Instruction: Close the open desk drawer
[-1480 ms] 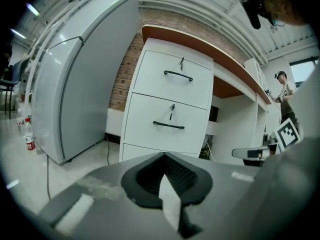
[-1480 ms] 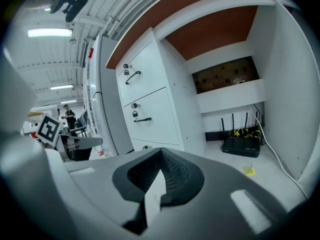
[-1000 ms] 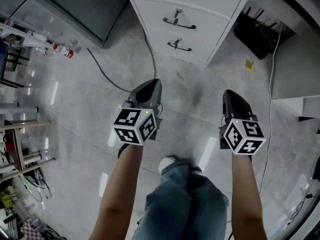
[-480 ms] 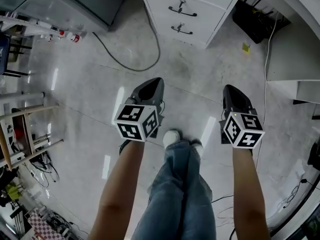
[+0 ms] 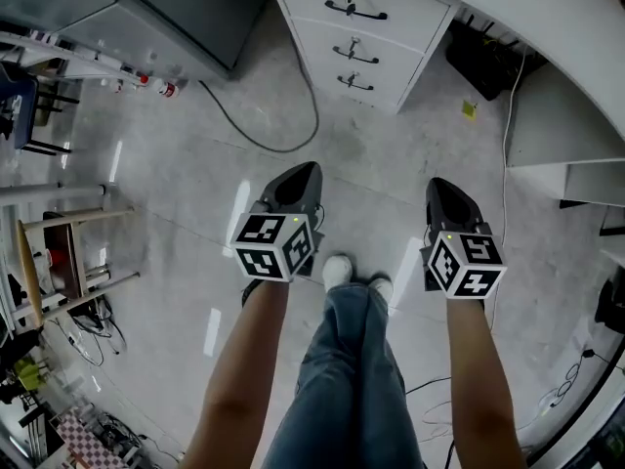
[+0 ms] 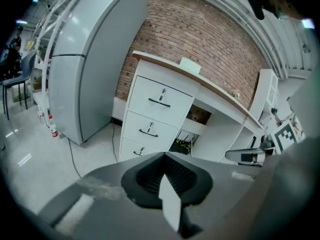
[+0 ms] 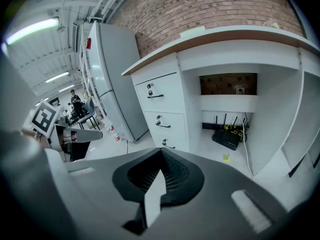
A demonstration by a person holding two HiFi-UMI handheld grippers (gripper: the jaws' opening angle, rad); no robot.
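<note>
The white drawer unit (image 5: 366,27) of the desk stands at the top of the head view, across the floor from me. Its three drawers with dark handles look flush with each other. It also shows in the left gripper view (image 6: 152,116) and the right gripper view (image 7: 165,111). My left gripper (image 5: 301,171) hangs in the air over the floor, jaws shut on nothing (image 6: 164,155). My right gripper (image 5: 437,186) is level with it on the right, jaws also together and empty (image 7: 161,152). Both point toward the desk and stand well short of it.
A tall grey cabinet (image 5: 166,18) stands left of the drawers, with a cable (image 5: 264,135) curving over the floor. A black router (image 5: 488,62) and wires sit in the desk's knee space. The person's legs and shoes (image 5: 337,267) are under the grippers. Clutter lines the left edge.
Both grippers have risen together and stayed shut. The person's feet have come together, and more of the drawer unit shows at the top of the head view.
</note>
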